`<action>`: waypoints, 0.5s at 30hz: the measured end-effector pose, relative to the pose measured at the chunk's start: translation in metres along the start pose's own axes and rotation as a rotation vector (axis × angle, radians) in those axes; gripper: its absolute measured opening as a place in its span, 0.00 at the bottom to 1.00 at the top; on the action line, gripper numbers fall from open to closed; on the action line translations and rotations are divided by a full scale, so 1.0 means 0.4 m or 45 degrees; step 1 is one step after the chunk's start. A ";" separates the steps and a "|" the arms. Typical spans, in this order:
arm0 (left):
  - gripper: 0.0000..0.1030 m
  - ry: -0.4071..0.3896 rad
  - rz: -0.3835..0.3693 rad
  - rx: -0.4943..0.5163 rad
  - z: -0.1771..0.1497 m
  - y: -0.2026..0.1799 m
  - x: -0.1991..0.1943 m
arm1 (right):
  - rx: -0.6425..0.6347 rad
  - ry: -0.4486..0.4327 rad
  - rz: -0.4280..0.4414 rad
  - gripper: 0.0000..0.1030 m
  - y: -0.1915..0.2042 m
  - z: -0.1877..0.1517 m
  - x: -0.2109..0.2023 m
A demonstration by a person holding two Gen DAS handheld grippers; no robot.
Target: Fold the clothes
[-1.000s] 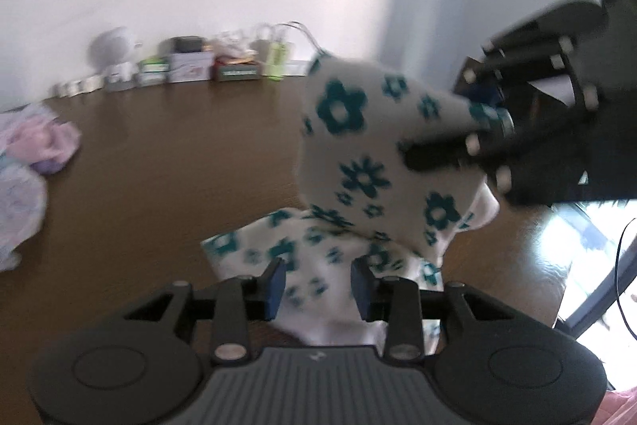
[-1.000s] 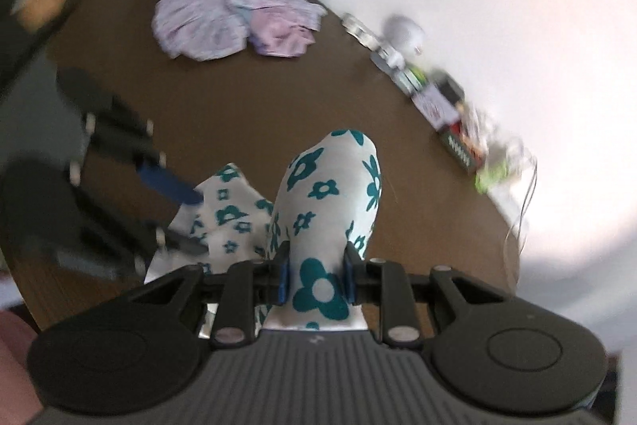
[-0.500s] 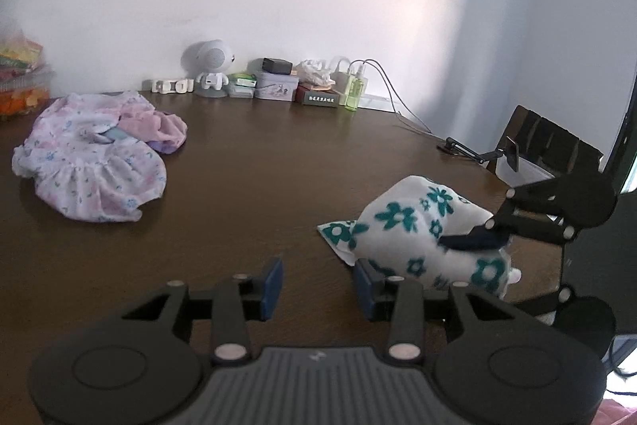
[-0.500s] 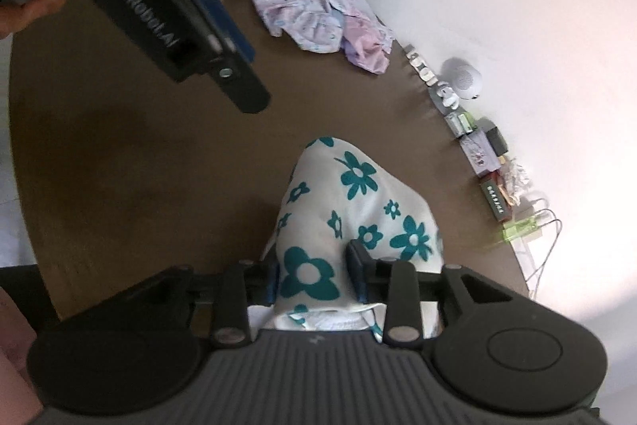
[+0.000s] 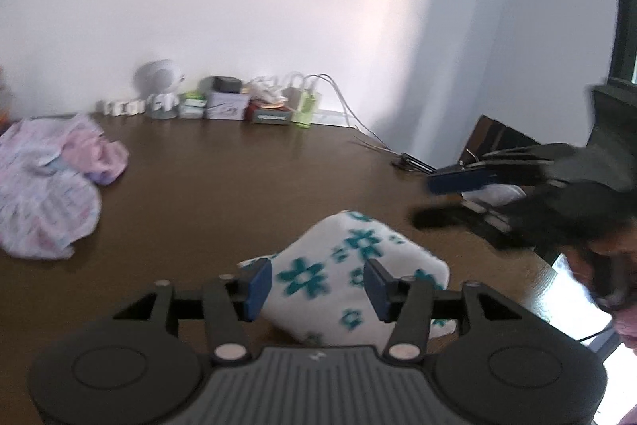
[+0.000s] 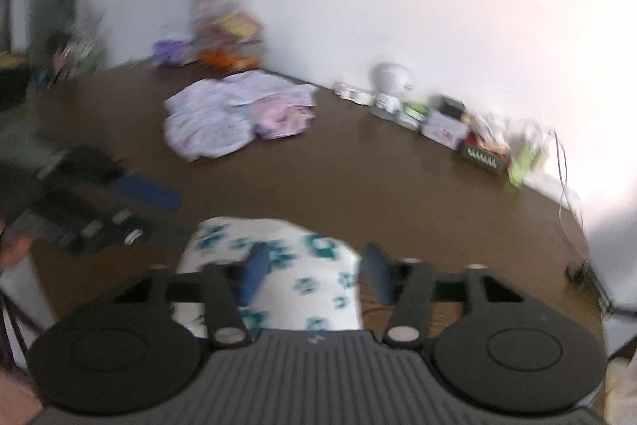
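Floral garment, seemingly near table edge

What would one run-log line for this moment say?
task: fold clothes | left gripper: open, empty | right gripper: open, empty | flowered cloth: bundled on table | pink clothes: unfolded

Folded garment on the table at its near edge, seen between the spread fingers of the left gripper. Right gripper above the table, to the right of the garment. Heap of clothes far left on the table. Row of small items along the far edge, against the wall.
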State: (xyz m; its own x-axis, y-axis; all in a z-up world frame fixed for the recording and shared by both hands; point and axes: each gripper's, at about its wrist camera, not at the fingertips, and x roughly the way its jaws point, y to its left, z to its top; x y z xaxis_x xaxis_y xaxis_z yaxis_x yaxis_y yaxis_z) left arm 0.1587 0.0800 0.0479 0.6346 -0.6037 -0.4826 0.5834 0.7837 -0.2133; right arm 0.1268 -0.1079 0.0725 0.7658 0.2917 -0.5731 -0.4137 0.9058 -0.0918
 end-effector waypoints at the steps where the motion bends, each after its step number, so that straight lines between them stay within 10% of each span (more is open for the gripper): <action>1: 0.47 0.014 -0.001 0.005 0.002 -0.013 0.018 | 0.056 -0.002 0.045 0.18 -0.025 -0.004 0.022; 15: 0.49 0.204 0.068 0.059 -0.023 -0.035 0.144 | 0.206 -0.068 0.161 0.14 -0.067 -0.125 0.166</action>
State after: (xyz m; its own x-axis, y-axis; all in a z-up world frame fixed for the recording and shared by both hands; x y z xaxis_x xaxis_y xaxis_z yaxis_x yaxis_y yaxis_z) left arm 0.1823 0.0356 0.0153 0.5789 -0.5273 -0.6220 0.5760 0.8043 -0.1459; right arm 0.1639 -0.1281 -0.0038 0.7399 0.4180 -0.5271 -0.4268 0.8973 0.1124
